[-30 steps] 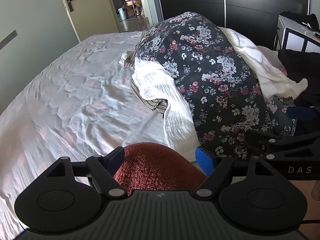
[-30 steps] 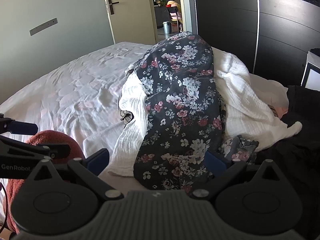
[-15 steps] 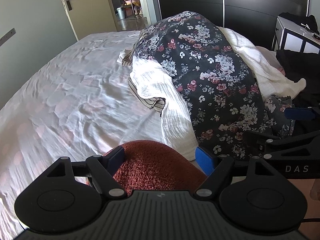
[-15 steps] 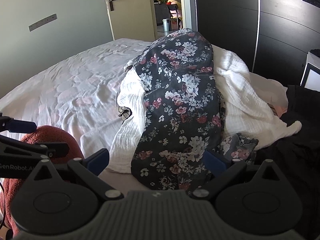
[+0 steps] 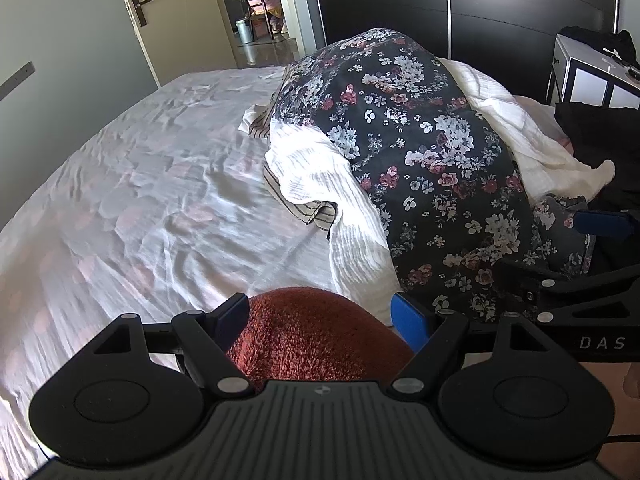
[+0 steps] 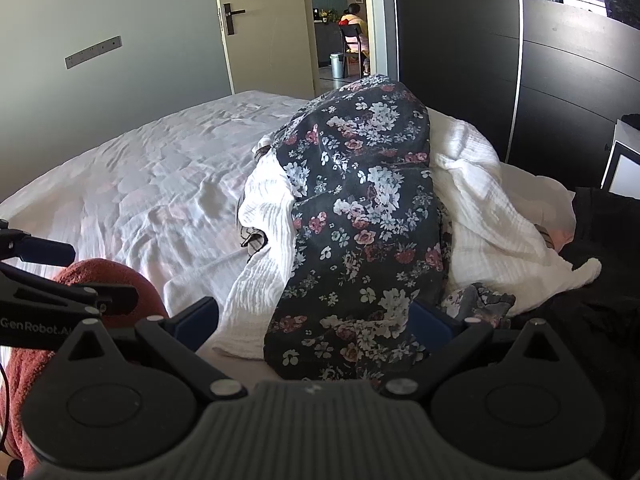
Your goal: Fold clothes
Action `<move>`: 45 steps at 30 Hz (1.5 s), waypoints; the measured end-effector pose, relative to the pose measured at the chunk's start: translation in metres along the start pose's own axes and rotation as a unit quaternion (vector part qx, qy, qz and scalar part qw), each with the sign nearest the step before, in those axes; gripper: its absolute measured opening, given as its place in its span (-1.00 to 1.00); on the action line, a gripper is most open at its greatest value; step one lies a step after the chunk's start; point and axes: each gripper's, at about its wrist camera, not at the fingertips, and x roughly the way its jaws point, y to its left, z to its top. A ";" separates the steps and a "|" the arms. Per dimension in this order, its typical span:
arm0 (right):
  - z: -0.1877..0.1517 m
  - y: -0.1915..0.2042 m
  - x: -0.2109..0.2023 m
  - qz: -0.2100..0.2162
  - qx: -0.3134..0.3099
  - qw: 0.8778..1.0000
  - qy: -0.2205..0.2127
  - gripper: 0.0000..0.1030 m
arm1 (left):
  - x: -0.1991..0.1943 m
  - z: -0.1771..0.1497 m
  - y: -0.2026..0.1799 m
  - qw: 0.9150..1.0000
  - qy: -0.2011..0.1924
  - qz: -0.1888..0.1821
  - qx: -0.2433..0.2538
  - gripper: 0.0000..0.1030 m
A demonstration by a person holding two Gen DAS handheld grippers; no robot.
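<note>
Hidden: lower part of rust-red fuzzy garment is cut off behind the left gripper body; black clothing at right lacks detail.
Left gripper: fingers spread, rust-red garment between them.
Right gripper: fingers spread around the hem of the dark floral garment.
Pile: floral garment drapes over white crinkled cloth on the bed.
Surface: wrinkled white bedsheet.
Room: open door, dark wardrobe.

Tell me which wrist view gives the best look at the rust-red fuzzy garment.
The left wrist view: the rust-red fuzzy garment sits centred between the open left gripper fingers, its pile texture clear. The right wrist view catches it only at the left edge, partly hidden behind the left gripper.
</note>
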 end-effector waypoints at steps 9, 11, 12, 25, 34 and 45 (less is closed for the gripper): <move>-0.002 -0.002 0.004 0.007 0.018 1.000 -0.012 0.96 | 0.009 0.009 0.003 1.000 0.011 -0.016 0.005 0.79; 0.001 -0.004 0.008 0.003 0.017 1.000 -0.011 0.96 | 0.013 0.014 0.004 1.000 0.015 -0.023 0.009 0.79; 0.003 -0.006 0.010 0.001 0.016 1.000 -0.009 0.96 | 0.015 0.016 0.004 0.999 0.017 -0.025 0.010 0.79; 0.064 -0.024 0.057 -0.021 -0.014 1.000 0.006 0.92 | 0.061 0.077 0.024 0.997 0.037 -0.066 0.018 0.79; 0.117 -0.050 0.118 -0.049 -0.012 0.999 0.010 0.73 | 0.134 0.136 0.045 0.991 0.033 -0.130 -0.010 0.72; 0.143 -0.081 0.182 -0.077 0.014 0.996 0.045 0.73 | 0.261 0.181 0.068 0.974 0.048 -0.201 -0.096 0.21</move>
